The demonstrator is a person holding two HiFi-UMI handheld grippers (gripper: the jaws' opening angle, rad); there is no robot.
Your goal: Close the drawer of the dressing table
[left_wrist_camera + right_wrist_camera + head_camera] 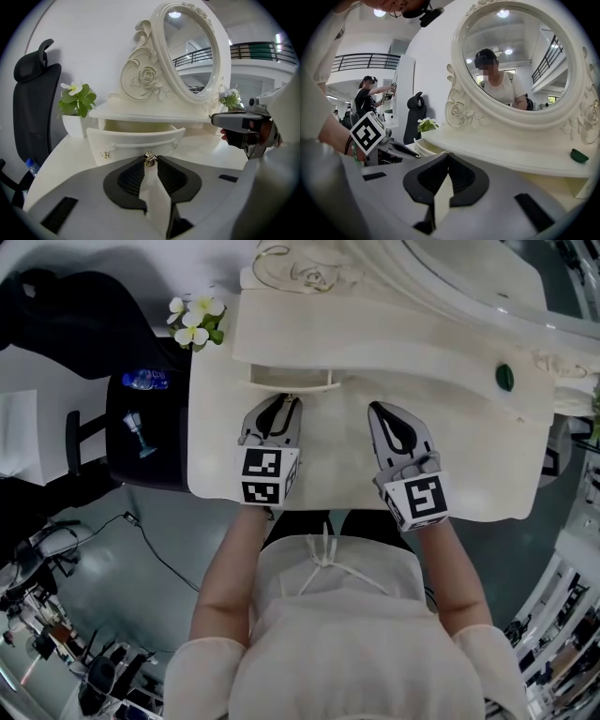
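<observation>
The cream dressing table [450,456] has a small drawer [293,379] pulled out under its mirror shelf. In the left gripper view the drawer's curved front [136,140] faces me, with a gold knob [150,158] at its middle. My left gripper [150,161] is shut on that knob, the tips pinching it. In the head view the left gripper [281,401] reaches to the drawer front. My right gripper [380,409] hovers over the tabletop to the right of the drawer, jaws shut with nothing between them [447,155].
An oval mirror [192,51] in a carved frame stands behind the drawer. A potted white-flowered plant [195,322] sits at the table's left corner, a green object [504,377] on the right. A black chair [141,432] with a bottle [143,380] stands left.
</observation>
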